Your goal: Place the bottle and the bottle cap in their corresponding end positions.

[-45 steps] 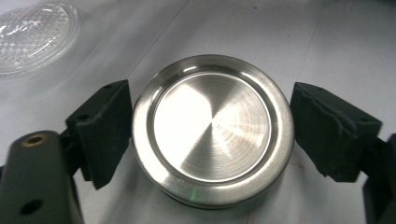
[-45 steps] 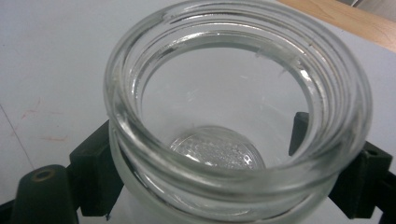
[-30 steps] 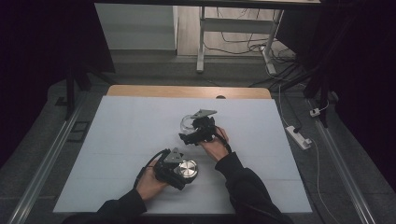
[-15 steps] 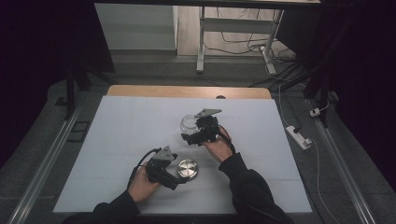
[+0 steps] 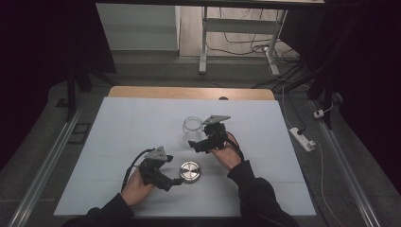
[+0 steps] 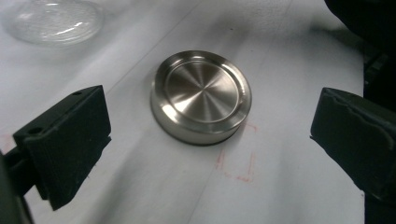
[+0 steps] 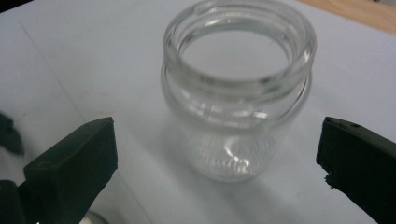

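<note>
I have the left claw (image 5: 177, 181) spread wide, gripping nothing, with the metal lid (image 5: 190, 171) just ahead of its jaws. The lid lies flat on the white surface (image 5: 118, 127), its recessed face up, so its axis points straight up; in the left gripper view the lid (image 6: 201, 96) sits between the two jaws but touches neither. My right claw (image 5: 195, 144) is also wide open and empty, aimed at the glass jar (image 5: 193, 128). The jar stands upright near the middle of the surface, mouth up and uncovered, its long axis vertical. In the right gripper view the jar (image 7: 236, 88) stands beyond the jaws, apart from both.
</note>
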The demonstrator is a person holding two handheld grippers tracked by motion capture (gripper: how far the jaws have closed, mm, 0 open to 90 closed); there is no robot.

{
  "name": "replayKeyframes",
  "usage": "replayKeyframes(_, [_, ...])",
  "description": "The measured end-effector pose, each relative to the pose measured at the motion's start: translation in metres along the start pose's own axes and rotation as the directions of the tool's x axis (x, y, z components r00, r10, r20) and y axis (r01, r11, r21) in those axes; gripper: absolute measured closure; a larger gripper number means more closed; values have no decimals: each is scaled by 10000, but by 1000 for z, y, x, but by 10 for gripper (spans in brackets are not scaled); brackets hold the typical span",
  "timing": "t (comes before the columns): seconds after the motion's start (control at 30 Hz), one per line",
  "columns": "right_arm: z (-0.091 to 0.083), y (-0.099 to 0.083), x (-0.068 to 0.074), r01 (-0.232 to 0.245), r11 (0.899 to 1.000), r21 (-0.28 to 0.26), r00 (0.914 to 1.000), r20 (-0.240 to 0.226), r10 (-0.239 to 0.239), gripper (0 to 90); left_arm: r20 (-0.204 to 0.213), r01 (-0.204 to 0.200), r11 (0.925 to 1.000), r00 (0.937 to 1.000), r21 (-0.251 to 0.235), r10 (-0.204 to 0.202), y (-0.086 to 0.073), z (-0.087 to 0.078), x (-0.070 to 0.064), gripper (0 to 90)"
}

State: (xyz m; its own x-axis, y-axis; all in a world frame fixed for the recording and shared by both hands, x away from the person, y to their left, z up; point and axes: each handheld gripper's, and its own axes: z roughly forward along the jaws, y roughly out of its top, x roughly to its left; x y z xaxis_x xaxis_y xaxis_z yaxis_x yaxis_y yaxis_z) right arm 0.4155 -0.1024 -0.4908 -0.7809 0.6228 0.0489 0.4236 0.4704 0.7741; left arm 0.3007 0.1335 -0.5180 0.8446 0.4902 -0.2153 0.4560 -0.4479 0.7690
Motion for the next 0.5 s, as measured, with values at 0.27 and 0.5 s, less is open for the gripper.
replayKeyframes(0.27, [-10,-5,1,-28,9999,-137,10000,-84,27,0,-168,161,9998,9997,-83,-163,-3,-9,3,0])
replayKeyframes(0.5, [-16,-7,7,149,9998,-157,9997,-180,-151,0,-128,105,9999,9999,-39,-106,-6,-15,4,0])
